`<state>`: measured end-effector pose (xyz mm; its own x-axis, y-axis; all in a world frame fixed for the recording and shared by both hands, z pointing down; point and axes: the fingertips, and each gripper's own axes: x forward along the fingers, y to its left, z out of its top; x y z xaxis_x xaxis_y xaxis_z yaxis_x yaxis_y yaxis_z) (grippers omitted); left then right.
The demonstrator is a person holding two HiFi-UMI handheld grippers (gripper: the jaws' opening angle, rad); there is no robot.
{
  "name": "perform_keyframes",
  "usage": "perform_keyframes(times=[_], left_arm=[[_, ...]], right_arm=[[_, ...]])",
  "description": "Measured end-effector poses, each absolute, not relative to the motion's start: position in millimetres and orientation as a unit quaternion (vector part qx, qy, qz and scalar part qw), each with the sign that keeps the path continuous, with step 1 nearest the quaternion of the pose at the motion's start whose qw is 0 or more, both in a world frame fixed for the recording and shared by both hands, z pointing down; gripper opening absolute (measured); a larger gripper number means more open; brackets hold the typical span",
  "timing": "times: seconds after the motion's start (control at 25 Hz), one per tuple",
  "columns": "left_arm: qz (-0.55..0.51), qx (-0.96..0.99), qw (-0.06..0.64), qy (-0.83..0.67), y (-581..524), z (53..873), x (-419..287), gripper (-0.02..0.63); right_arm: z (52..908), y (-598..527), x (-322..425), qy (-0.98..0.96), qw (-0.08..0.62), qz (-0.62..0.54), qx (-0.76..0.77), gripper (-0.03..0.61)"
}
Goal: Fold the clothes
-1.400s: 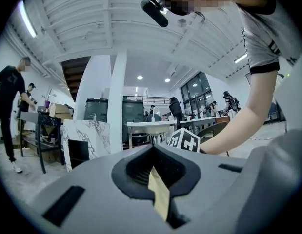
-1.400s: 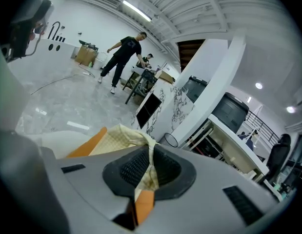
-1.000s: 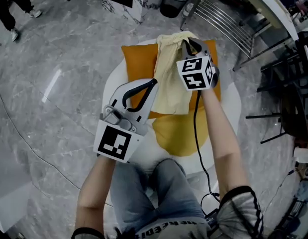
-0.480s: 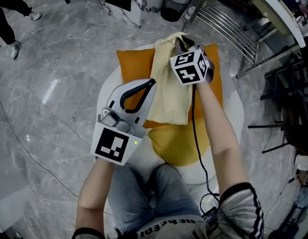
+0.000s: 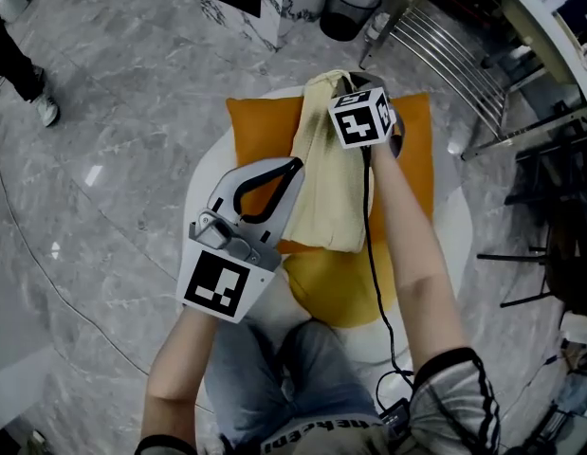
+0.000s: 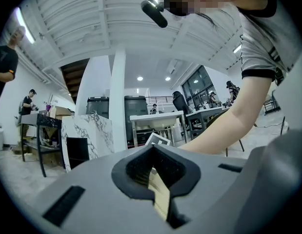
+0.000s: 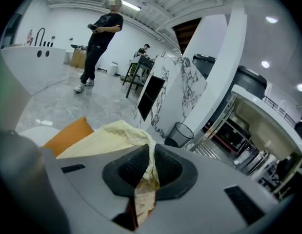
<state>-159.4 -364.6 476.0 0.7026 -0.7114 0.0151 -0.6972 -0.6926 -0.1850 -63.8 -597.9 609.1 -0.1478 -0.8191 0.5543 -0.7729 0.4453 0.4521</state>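
Garment point(image 5: 326, 192) held between two clenched grippers over the orange cushion point(image 5: 250, 131)

Pale yellow and gathered into a long narrow band, the garment runs from 12 o'clock toward 6 o'clock across the cushion, which lies on the round white tabletop point(image 5: 451, 226). The right hand-held gripper point(image 7: 145, 182) is clamped on the far end at 12 o'clock, with cloth bunched between its jaws. The left hand-held gripper point(image 6: 158, 191) is clamped on a thin fold of the side edge, at about 9 o'clock of the band. The fold looks only partly made. To finish it well, I would keep both grips firm and the edge taut between them. Both ends should come down together, so the band lands flat with its edges matched. Any slack would likely let it crumple.
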Motion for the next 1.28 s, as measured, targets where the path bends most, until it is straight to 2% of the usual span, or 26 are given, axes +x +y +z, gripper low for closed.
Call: perform_keyframes(times=[0.32,0.64,0.84,1.0,1.08,1.2,1.28], left_arm=[[-0.044,-0.917,0.076,0.388,-381.7,486.1,-168.1,0.003],[-0.042,-0.918,0.066,0.389,-395.6,487.1,-173.0,0.003],[-0.031,-0.919,0.063,0.389,-400.4,476.9,-168.8,0.003],[-0.023,-0.919,0.061,0.388,-402.2,468.9,-164.5,0.003],[-0.017,-0.919,0.059,0.389,-402.0,463.7,-162.0,0.003],[-0.011,-0.919,0.060,0.389,-399.8,456.8,-157.5,0.003],[-0.008,-0.919,0.060,0.390,-398.2,452.8,-155.5,0.003]], right_arm=[[646.0,-613.2,-58.9,-0.758,0.366,0.074,0.535,0.035],[656.8,-619.6,-59.9,-0.767,0.338,0.130,0.530,0.037],[636.6,-618.4,-58.2,-0.783,0.268,0.175,0.534,0.097],[610.7,-609.9,-55.4,-0.796,0.204,0.199,0.534,0.103],[597.5,-603.7,-53.2,-0.803,0.182,0.197,0.532,0.098],[579.1,-591.8,-45.5,-0.808,0.155,0.189,0.536,0.008],[569.3,-581.6,-43.5,-0.815,0.140,0.182,0.531,0.002]])
